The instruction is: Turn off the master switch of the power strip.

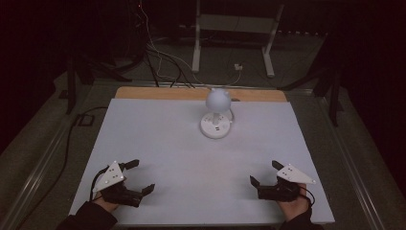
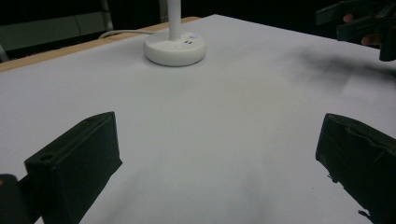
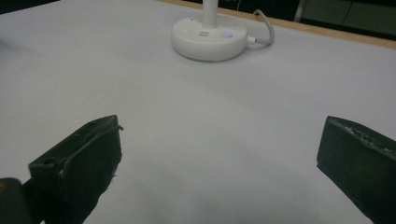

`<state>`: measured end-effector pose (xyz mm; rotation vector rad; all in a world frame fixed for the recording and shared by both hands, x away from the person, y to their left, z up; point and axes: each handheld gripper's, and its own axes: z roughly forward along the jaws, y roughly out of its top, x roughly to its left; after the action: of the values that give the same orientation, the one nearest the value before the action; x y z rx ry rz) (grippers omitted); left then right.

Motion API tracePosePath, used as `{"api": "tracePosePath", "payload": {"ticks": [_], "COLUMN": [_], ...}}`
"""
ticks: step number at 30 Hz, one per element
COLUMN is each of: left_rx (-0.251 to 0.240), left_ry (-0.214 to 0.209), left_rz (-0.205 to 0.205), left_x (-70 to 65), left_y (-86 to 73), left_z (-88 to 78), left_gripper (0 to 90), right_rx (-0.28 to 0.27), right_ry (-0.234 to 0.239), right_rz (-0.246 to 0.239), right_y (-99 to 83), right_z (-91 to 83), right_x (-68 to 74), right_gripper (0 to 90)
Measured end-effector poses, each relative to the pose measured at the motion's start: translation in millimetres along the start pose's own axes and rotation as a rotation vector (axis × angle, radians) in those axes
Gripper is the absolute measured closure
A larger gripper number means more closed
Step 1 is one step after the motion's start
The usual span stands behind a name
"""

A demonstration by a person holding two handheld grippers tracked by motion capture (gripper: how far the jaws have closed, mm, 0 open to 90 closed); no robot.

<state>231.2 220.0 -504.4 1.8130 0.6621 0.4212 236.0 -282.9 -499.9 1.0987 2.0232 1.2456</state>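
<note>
One lamp [image 1: 218,115], two open claws [image 1: 140,176] [image 1: 265,173] apart.

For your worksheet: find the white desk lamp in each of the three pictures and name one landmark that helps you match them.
High view: the lamp stands at centre, near the table's far edge.
Left claw view: its round base sits at top, left of centre.
Right claw view: the base sits at top centre.
Shared landmark: the wooden strip along the far edge, behind the lamp.
</note>
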Motion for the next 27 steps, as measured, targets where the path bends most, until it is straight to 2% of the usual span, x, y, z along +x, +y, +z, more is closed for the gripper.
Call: {"api": "tracePosePath", "payload": {"ticks": [5, 6, 11, 27], "left_rx": [-0.001, -0.001, -0.003, -0.004], "left_ry": [-0.004, -0.004, -0.005, -0.013], "left_rz": [-0.004, -0.003, -0.009, -0.014], "left_x": [0.1, 0.1, 0.2, -0.1], "left_y": [-0.1, 0.0, 0.1, 0.1], "left_z": [-0.1, -0.1, 0.0, 0.9], "left_gripper": [0.3, 0.3, 0.3, 0.3], "right_rx": [-0.004, 0.000, 0.012, -0.021], "right_ry": [-0.017, -0.017, -0.016, -0.003], "right_rz": [-0.014, 0.000, 0.002, -0.002], "right_y": [4.8, 6.2, 13.7, 54.1], "right_z": [-2.4, -2.8, -5.2, -11.1], "right_x": [3.5, 4.4, 8.9, 7.5], "right_gripper": [0.0, 0.0, 0.0, 0.0]}}
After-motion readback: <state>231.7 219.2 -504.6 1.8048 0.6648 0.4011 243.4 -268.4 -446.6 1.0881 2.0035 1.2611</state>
